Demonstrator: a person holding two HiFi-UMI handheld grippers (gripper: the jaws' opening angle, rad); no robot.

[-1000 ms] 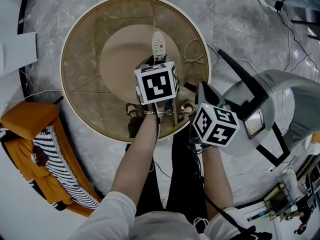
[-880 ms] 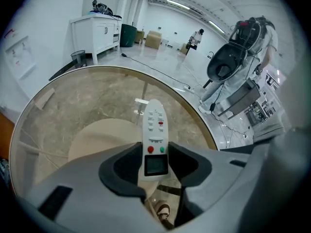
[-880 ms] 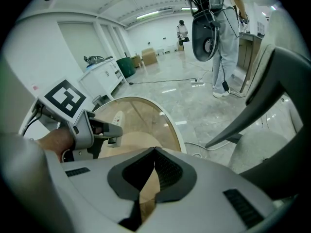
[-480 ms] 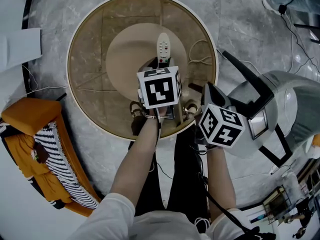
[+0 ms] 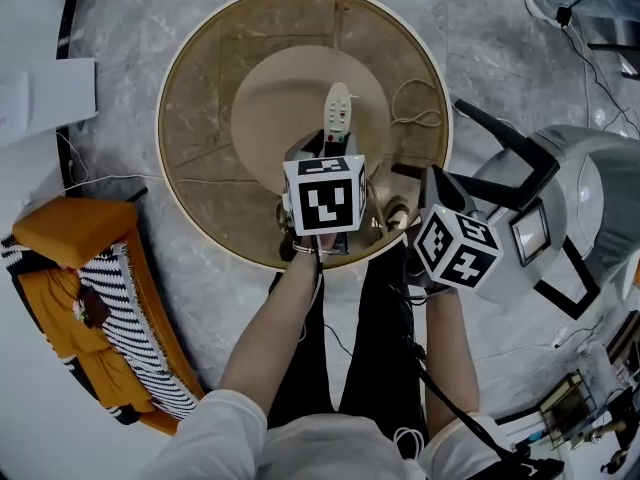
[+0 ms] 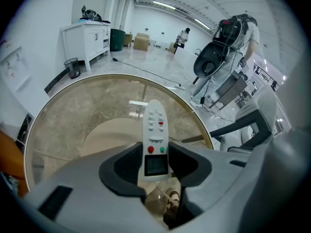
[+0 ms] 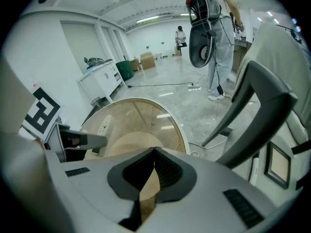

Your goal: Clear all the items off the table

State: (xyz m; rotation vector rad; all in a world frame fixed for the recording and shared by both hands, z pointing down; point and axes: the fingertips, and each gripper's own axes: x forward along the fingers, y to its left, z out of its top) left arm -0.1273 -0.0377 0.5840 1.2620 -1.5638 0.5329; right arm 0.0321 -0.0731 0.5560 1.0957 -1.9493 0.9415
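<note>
A white remote control (image 5: pixel 338 108) with red and green buttons and a small screen sticks out from my left gripper (image 5: pixel 331 146), over the round glass table (image 5: pixel 200 218). In the left gripper view both pads press on the screen end of the remote (image 6: pixel 155 130), so the left gripper (image 6: pixel 156 155) is shut on it. My right gripper (image 5: pixel 428 183) hovers by the table's near right edge. Its jaws meet at the tips in the right gripper view, so the right gripper (image 7: pixel 154 152) is shut with nothing between them. The table (image 7: pixel 167 123) carries nothing else that I can see.
A grey chair (image 5: pixel 560 208) with dark armrests stands close on the right. An orange cushion and striped fabric (image 5: pixel 70 238) lie at the left. A thin cable (image 5: pixel 415 103) shows on the floor through the glass. A white cabinet (image 6: pixel 87 35) stands far off.
My left gripper has drawn back a little toward the table's near edge with the remote in it. The right gripper has stayed beside it, still shut.
</note>
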